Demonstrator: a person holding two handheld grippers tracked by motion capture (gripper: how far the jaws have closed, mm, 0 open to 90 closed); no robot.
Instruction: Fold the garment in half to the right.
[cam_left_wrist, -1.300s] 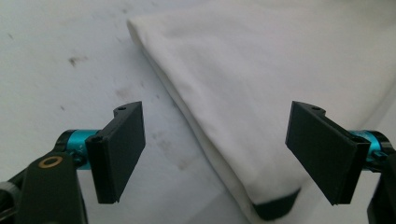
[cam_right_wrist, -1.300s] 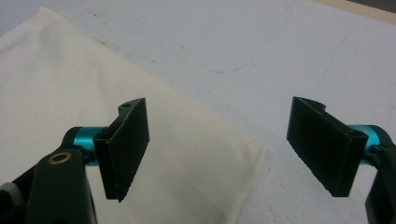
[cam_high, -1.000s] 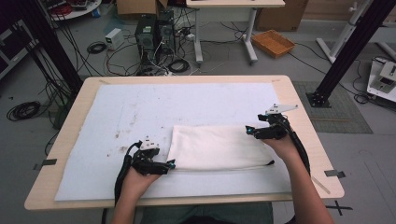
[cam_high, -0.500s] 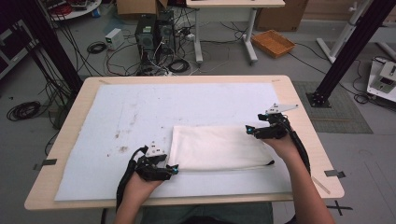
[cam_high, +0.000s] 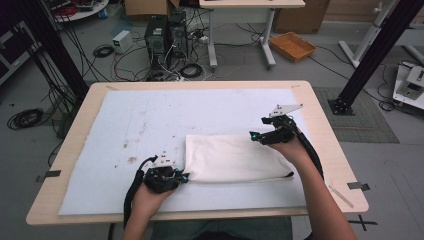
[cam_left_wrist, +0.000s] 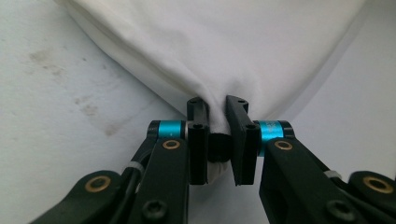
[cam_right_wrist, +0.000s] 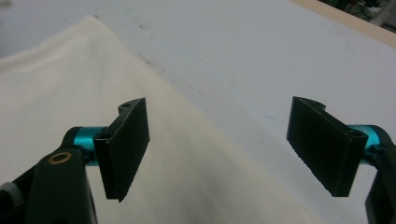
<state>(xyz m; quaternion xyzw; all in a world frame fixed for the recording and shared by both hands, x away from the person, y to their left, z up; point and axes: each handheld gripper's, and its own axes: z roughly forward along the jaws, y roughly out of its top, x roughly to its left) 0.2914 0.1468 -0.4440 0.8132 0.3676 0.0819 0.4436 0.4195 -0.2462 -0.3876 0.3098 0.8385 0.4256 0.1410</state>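
**Desk:** Start nearest you. What does your left hand have?

**Operator:** My left gripper (cam_high: 184, 176) sits at the near edge of the table, at the near left corner of the folded white cloth (cam_high: 232, 159). Its jaws have just been closing, and in the left gripper view the pads (cam_left_wrist: 198, 135) now pinch a bunched corner of the cloth (cam_left_wrist: 233, 51) between them, with only a narrow gap left, packed with fabric. The cloth fans out wide beyond my jaws.

**Desk:** And where does the cloth lie?

**Operator:** Flat on the white mat (cam_high: 145, 120) that covers the wooden table (cam_high: 325, 150), in the near half, slightly right of centre. The mat carries brown stains to the left of the cloth.

**Desk:** Your right hand?

**Operator:** My right gripper (cam_high: 256, 136) hovers farther off, over the far right corner of the cloth. In the right gripper view its jaws stand wide apart with nothing between them; the cloth's (cam_right_wrist: 93, 84) edge runs diagonally beneath them, with bare mat (cam_right_wrist: 261, 56) beyond.

**Desk:** Behind the table?

**Operator:** Computer towers (cam_high: 165, 37) among tangled cables on the floor, and an orange tray (cam_high: 293, 46).
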